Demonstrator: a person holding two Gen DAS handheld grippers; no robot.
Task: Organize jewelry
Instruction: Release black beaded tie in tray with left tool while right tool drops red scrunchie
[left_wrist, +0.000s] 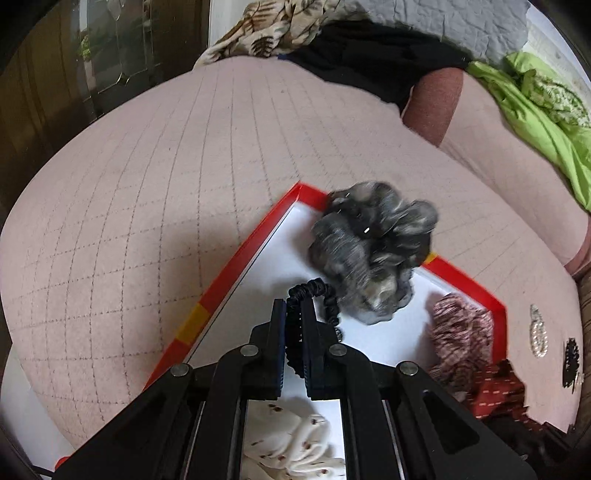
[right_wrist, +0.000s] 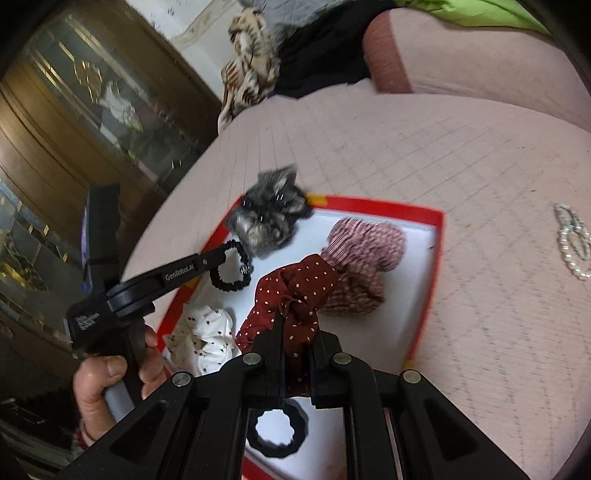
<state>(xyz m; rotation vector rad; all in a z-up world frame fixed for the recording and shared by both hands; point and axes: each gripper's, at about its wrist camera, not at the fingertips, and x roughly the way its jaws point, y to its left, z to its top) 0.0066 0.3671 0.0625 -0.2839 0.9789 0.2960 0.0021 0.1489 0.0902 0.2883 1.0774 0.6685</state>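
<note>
A red-rimmed white tray (left_wrist: 236, 258) (right_wrist: 428, 266) lies on a pink quilted bed. My left gripper (left_wrist: 294, 306) is shut on a thin black scrunchie (left_wrist: 325, 295) (right_wrist: 231, 267) above the tray's left part. My right gripper (right_wrist: 295, 325) is shut on a dark red dotted scrunchie (right_wrist: 295, 291) (left_wrist: 498, 391) above the tray's middle. In the tray lie a grey fuzzy scrunchie (left_wrist: 373, 247) (right_wrist: 266, 214), a pink striped scrunchie (left_wrist: 461, 332) (right_wrist: 362, 258), a cream dotted scrunchie (left_wrist: 291, 443) (right_wrist: 207, 339) and a black scrunchie (right_wrist: 277, 432).
A pearl bracelet (right_wrist: 572, 243) and a sparkly piece (left_wrist: 538, 332) lie on the bed right of the tray, with a black item (left_wrist: 570, 362) beside. Piled clothes (left_wrist: 369, 44) and a green cloth (left_wrist: 543, 107) lie at the far edge. A wooden cabinet (right_wrist: 74, 122) stands left.
</note>
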